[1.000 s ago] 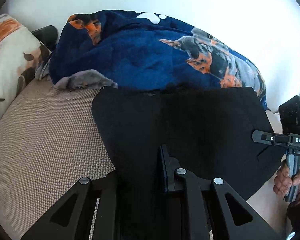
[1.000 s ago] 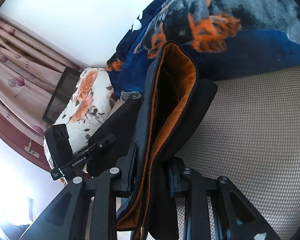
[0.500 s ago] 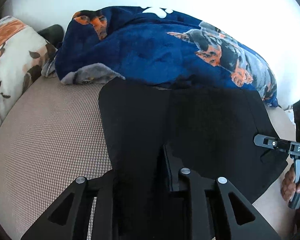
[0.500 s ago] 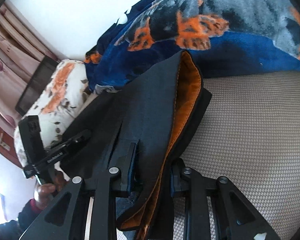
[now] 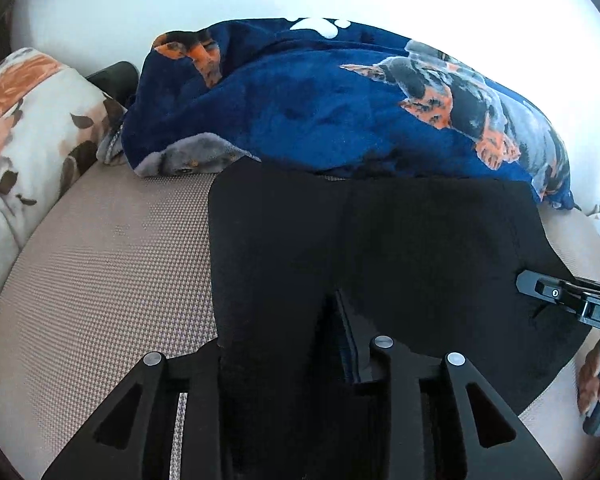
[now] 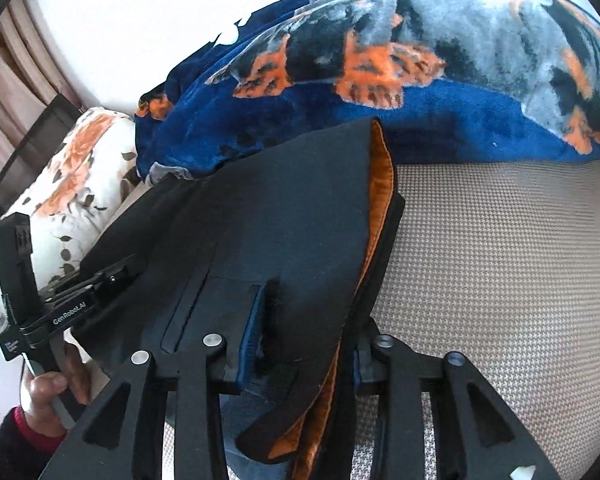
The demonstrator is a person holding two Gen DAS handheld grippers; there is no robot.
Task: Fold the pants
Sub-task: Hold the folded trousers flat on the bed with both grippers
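Both claws easing apart: left claw [image 5: 284, 344], right claw [image 6: 300, 344] around black pants [image 5: 380, 248].

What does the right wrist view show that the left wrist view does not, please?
Only the right wrist view: an orange lining, curtains, the left hand on its handle. Only the left wrist view: the right hand on its handle. Both: black pants, blue dog blanket, floral pillow, beige cover. The left tool and right tool have just been opening their jaws, pants between them.
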